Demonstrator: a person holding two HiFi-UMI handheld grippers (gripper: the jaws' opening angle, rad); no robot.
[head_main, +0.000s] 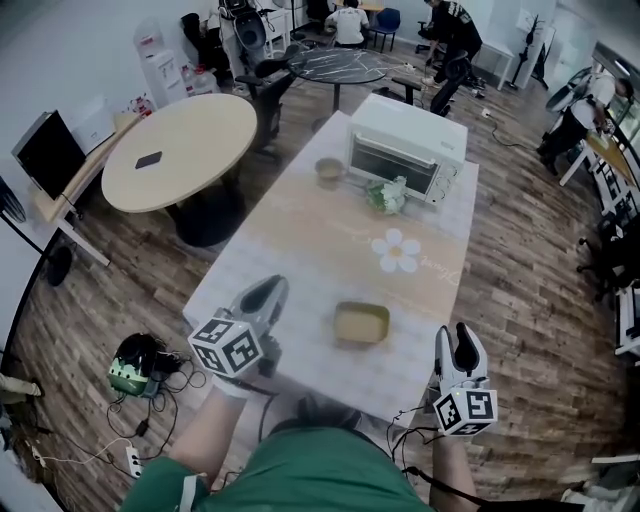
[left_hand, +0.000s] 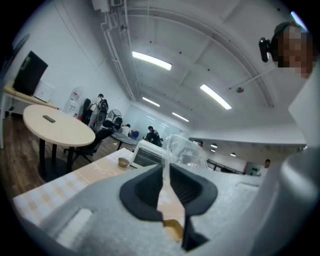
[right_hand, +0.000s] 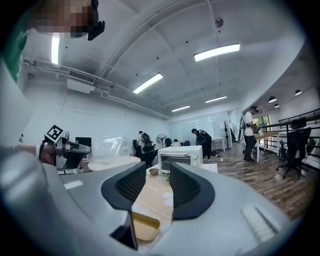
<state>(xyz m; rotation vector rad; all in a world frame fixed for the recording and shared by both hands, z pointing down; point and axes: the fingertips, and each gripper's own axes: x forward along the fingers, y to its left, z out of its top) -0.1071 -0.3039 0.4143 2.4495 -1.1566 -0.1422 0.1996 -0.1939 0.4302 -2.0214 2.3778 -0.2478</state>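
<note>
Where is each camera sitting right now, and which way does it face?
Head view: on the person's head, steeply down on the table; both forearms, left gripper, right gripper show.
Left gripper view: on that gripper, facing the toaster oven; jaws shut on clear lid.
Right gripper view: likewise facing it; jaws apart, empty.
All three share the yellow container.

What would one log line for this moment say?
left tool: shut on clear lid | right tool: open, empty | tan tray: on table
</note>
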